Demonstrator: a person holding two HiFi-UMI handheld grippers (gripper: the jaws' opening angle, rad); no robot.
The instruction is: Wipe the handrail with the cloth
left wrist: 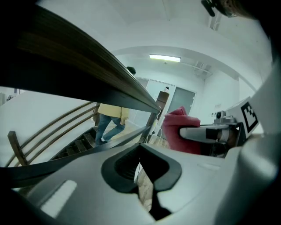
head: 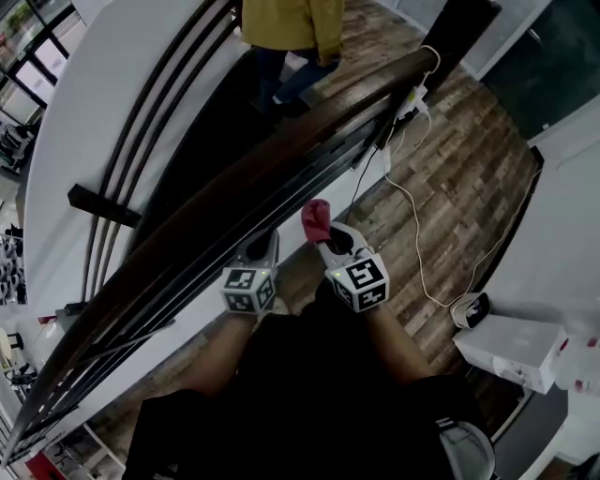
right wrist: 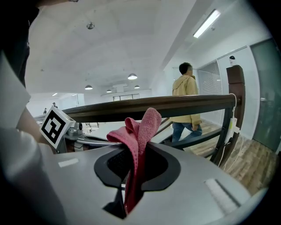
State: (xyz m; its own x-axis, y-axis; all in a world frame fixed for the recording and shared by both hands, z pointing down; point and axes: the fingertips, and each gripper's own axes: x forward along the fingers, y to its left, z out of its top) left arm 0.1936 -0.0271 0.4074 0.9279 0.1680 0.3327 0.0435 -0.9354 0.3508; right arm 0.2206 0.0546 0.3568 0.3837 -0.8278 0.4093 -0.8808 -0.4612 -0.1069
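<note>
The dark brown wooden handrail (head: 309, 127) runs diagonally from lower left to upper right, with black metal bars under it. My right gripper (head: 325, 234) is shut on a red cloth (head: 315, 217), whose bunched end sticks up past the jaws just short of the rail. In the right gripper view the cloth (right wrist: 139, 132) hangs pinched in the right gripper (right wrist: 137, 147), and the handrail (right wrist: 175, 105) crosses behind it. My left gripper (head: 262, 239) sits beside it to the left, under the rail. In its own view the left gripper (left wrist: 141, 151) is shut with nothing in it, below the handrail (left wrist: 88, 66).
A person in a yellow jacket (head: 291, 26) walks on the stairs beyond the rail. A white cable (head: 412, 234) trails across the wood floor from a plug at the newel post (head: 427, 61). A white box (head: 516, 349) lies at the lower right.
</note>
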